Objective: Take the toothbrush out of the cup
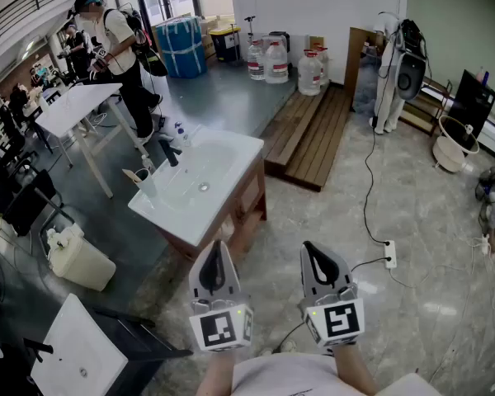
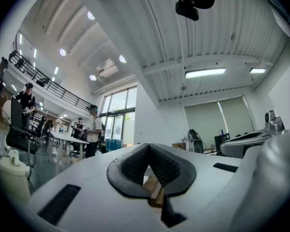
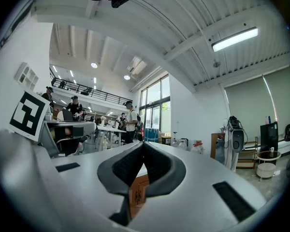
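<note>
A clear cup (image 1: pixel 147 187) stands on the front left corner of the white washbasin (image 1: pixel 219 200), and a pale toothbrush (image 1: pixel 135 174) leans out of it. Both grippers hang in front of the person, well short of the basin and to its right. The left gripper (image 1: pixel 216 247) is shut with nothing between its jaws; in the left gripper view its dark pads (image 2: pixel 135 166) meet at the tips. The right gripper (image 1: pixel 311 248) is also shut and empty, its pads (image 3: pixel 128 166) pressed together. Neither gripper view shows the cup.
A black tap (image 1: pixel 169 151) stands at the basin's back. A white canister (image 1: pixel 76 258) sits on the floor to the left, and a power strip (image 1: pixel 389 254) with its cable lies to the right. A wooden platform (image 1: pixel 309 134), water jugs (image 1: pixel 275 63) and a person (image 1: pixel 120 48) beside a white table (image 1: pixel 73 106) are behind.
</note>
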### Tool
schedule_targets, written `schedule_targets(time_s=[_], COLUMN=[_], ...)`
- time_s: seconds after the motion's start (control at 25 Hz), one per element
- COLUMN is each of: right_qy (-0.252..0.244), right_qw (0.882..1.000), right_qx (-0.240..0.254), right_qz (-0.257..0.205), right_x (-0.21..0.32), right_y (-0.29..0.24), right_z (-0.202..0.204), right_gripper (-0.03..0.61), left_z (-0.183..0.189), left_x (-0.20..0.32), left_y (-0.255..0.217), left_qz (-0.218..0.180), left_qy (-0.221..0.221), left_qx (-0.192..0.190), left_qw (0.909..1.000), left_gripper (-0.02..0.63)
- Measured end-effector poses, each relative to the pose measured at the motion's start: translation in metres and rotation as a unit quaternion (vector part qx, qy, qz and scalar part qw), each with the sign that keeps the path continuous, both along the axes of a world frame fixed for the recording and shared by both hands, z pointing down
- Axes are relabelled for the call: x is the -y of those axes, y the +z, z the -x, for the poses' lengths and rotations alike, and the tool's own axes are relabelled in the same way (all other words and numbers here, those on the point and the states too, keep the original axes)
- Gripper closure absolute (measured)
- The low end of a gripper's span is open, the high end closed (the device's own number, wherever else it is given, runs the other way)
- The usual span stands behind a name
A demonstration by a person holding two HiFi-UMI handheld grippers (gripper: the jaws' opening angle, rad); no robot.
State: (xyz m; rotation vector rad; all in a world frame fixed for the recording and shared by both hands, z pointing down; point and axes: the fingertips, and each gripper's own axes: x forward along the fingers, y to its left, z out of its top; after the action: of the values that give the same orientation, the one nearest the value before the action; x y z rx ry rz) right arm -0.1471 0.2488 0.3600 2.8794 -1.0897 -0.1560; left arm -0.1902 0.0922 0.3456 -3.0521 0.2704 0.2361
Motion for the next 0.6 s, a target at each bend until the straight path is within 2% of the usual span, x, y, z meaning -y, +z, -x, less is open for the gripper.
schedule_targets(time_s=[0.12, 0.4, 0.6], right_qy=[0.000, 0.006, -0.004], right_qw=[1.000, 1.000, 1.000], right_qx=[0.001, 0.005, 0.009], right_qz=[0.001, 0.019, -0.011], right_x=[-0.005, -0.020, -0.033], right_y=[0.002, 0.013, 0.013], right_z=[-0.006, -0.023, -0.029], right_gripper=[0.568, 0.568, 0.568], left_z=[-0.007, -0.020, -0.023], left_x=[-0.006, -0.013, -0.018], left_y=[-0.002, 0.007, 0.009], left_qz=[0.021, 0.025, 0.025], left_qy=[0.000, 0.000, -0.011], left_qx=[-0.006, -0.002, -0.004], left_qw=[0.9998, 0.9997, 0.9996], left_gripper=[0.597, 0.597, 0.597])
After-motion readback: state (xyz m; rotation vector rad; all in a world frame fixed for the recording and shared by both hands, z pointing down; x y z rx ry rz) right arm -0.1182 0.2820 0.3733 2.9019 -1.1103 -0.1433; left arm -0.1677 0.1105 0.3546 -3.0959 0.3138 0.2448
